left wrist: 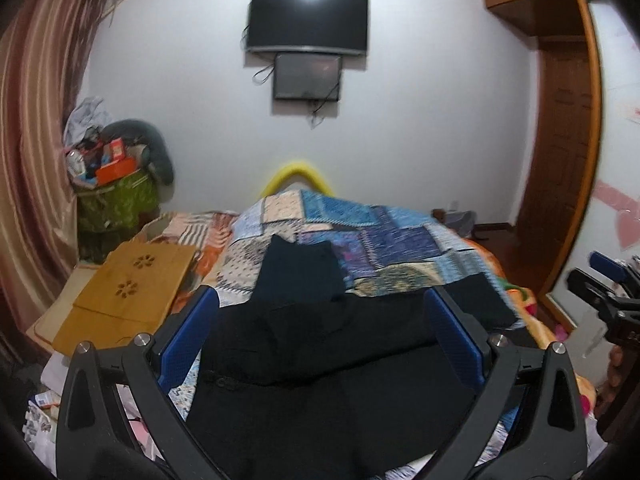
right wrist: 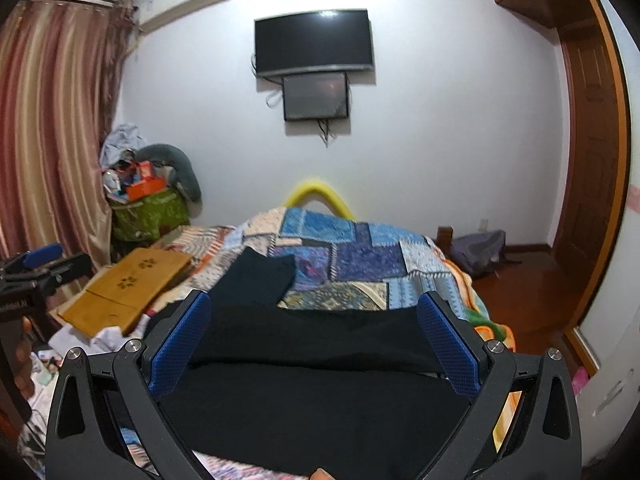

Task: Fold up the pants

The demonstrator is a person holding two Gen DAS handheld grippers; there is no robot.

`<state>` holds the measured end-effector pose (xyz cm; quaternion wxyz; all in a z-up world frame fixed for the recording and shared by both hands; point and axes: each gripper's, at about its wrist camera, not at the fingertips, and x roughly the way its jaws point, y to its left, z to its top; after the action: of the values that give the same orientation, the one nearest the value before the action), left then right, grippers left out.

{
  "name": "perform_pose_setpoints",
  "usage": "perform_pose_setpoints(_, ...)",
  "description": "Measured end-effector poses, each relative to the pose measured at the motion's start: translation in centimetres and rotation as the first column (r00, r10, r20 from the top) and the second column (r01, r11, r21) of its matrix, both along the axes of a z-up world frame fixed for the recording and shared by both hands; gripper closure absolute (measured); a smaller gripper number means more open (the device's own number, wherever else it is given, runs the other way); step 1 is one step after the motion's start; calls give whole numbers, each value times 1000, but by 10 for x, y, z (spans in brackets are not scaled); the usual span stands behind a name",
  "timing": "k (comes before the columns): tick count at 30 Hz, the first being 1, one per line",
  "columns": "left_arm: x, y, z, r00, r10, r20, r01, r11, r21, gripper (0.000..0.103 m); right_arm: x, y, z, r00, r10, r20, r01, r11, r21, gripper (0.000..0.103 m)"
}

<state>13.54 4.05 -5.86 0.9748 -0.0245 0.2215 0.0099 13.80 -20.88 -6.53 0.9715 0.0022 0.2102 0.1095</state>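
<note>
Black pants (left wrist: 320,340) lie spread across a patchwork quilt (left wrist: 380,240) on the bed, one part folded over so that a leg end points toward the far wall. My left gripper (left wrist: 320,312) hovers over the pants, its blue-padded fingers (left wrist: 188,340) wide apart and holding nothing. In the right wrist view the same pants (right wrist: 312,360) fill the lower middle, and my right gripper (right wrist: 316,316) is open above them. The right gripper also shows at the left view's right edge (left wrist: 608,280); the left gripper shows at the right view's left edge (right wrist: 40,264).
A wooden lap table (left wrist: 128,300) rests on the bed's left side. Beyond it stands a cluttered green bin (left wrist: 116,200) by the curtain (left wrist: 36,140). Two screens (left wrist: 308,20) hang on the far wall. A wooden door (right wrist: 588,152) is on the right, with a bag (right wrist: 480,252) on the floor.
</note>
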Motion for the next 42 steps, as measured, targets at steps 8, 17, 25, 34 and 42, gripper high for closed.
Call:
perform_pose_setpoints(8, 83, 53, -52, 995, 8, -95, -11, 1000, -29, 0, 67, -14, -35, 993, -54, -108, 45, 995, -89, 0)
perform_pose_setpoints(17, 178, 112, -160, 929, 71, -364, -69, 997, 18, 0, 142, -14, -82, 951, 41, -307, -93, 983, -157, 1)
perform_pose_setpoints(25, 236, 172, -223, 849, 77, -523, -119, 992, -47, 11, 190, 12, -105, 898, 168, -406, -263, 946, -191, 1)
perform_pose_setpoints(34, 281, 178, -258, 761, 22, -648, -100, 992, -83, 40, 249, 40, -137, 797, 294, -527, -418, 899, -132, 9)
perform_pose_setpoints(42, 286, 172, -262, 751, 22, -660, -99, 992, -80, 76, 263, 75, -177, 693, 318, -647, -540, 823, -174, 34)
